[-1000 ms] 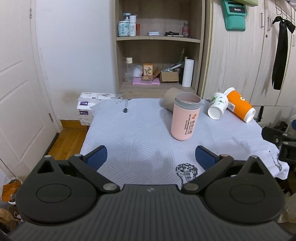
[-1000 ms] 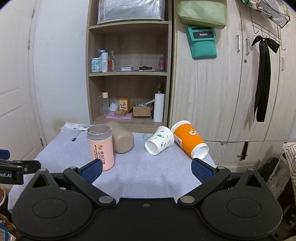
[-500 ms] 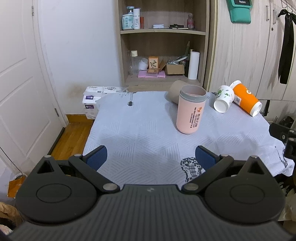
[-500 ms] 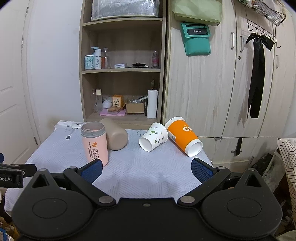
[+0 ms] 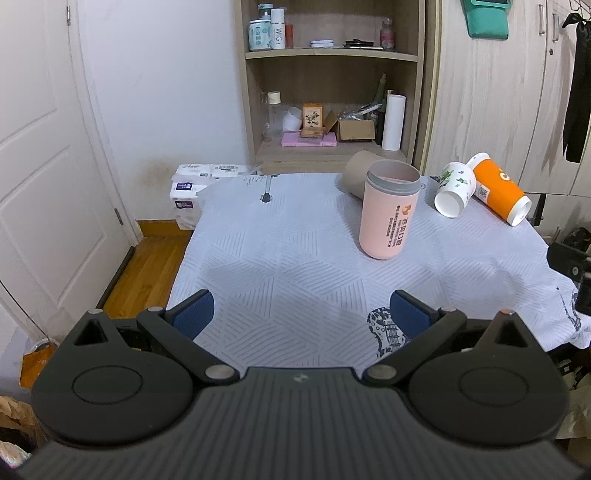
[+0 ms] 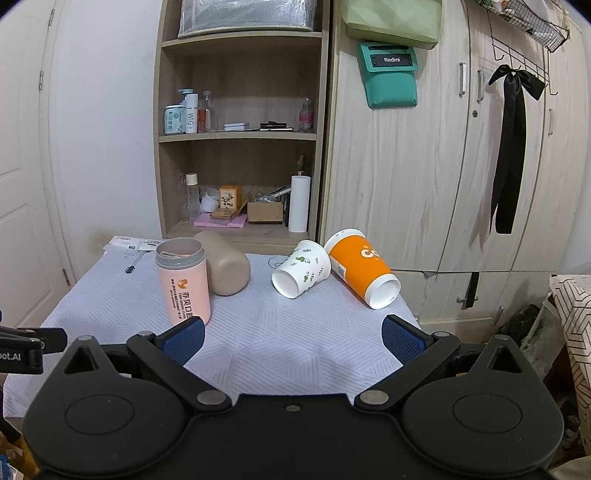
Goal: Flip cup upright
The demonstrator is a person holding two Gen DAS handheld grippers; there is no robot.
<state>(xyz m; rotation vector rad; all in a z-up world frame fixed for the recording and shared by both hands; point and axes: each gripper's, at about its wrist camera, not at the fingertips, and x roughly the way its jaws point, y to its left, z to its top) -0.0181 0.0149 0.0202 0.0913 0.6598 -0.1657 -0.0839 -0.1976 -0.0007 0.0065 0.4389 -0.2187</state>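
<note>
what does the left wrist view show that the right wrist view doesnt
Only the left wrist view shows the wood floor and the tissue packs beside the table. Only the right wrist view shows the wire rack and the top shelf's silver bag. Both show the upright pink cup, and the tan, white and orange cups lying down.

Upright pink cup [image 5: 389,214] on tablecloth [image 5: 295,266]
</note>
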